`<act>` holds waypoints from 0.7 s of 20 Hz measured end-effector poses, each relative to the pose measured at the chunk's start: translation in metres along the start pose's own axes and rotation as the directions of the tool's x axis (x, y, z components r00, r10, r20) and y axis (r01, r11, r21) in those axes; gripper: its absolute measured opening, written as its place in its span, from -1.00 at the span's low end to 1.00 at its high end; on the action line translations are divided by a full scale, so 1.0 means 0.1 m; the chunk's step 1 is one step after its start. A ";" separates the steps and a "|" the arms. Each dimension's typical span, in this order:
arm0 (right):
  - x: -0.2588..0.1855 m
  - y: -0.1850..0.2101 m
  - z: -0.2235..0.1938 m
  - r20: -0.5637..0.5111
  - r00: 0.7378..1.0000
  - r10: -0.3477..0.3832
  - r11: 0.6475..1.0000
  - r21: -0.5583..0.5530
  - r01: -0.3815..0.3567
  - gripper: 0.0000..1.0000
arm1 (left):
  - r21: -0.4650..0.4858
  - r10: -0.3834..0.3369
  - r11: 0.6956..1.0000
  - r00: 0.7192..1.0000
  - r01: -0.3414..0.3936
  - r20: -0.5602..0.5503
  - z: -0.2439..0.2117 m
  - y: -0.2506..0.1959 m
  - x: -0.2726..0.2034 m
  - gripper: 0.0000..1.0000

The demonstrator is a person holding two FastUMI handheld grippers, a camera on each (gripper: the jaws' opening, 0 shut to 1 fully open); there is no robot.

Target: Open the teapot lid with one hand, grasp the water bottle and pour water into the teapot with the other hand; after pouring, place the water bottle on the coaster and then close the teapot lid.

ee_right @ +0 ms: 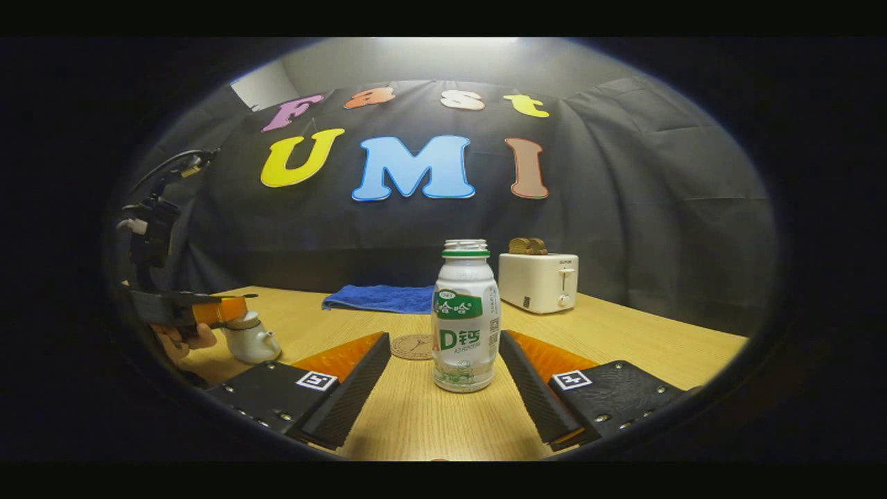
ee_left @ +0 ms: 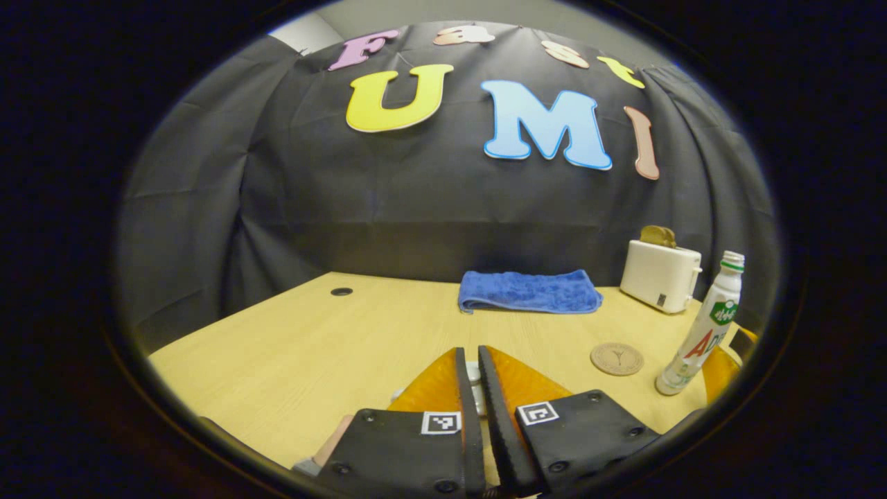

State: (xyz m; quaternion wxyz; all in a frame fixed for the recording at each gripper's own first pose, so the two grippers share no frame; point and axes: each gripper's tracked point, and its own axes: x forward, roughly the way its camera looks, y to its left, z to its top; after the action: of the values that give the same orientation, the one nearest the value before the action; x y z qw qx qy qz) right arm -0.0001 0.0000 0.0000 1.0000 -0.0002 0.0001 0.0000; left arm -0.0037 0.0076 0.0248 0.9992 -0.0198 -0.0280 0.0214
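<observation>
Bottle [ee_right: 466, 317] standing upright, neck up, between wide-open fingers of right gripper [ee_right: 443, 364]; left gripper [ee_left: 477, 378] reaching level, pinching teapot [ee_right: 251, 339] lid knob [ee_left: 475, 380].

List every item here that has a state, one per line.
water bottle: upright on the table, uncapped, not gripped
teapot: upright, lid knob between the left gripper's fingers
left gripper: shut on the lid knob
right gripper: open around the bottle
coaster: bare
toaster: bread in the slots
</observation>
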 end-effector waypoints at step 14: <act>0.18 -0.10 0.02 0.001 0.999 -0.050 0.999 0.002 0.050 0.94 | -0.042 0.106 0.994 0.994 -0.104 0.036 0.17 0.69 -0.13 -1.00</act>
State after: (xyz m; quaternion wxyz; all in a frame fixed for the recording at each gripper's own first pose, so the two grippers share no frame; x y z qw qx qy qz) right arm 0.0182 -0.0101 0.0018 0.9997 0.0008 -0.0006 -0.0249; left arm -0.0208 0.0767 0.0381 0.9954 -0.0409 -0.0465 0.0738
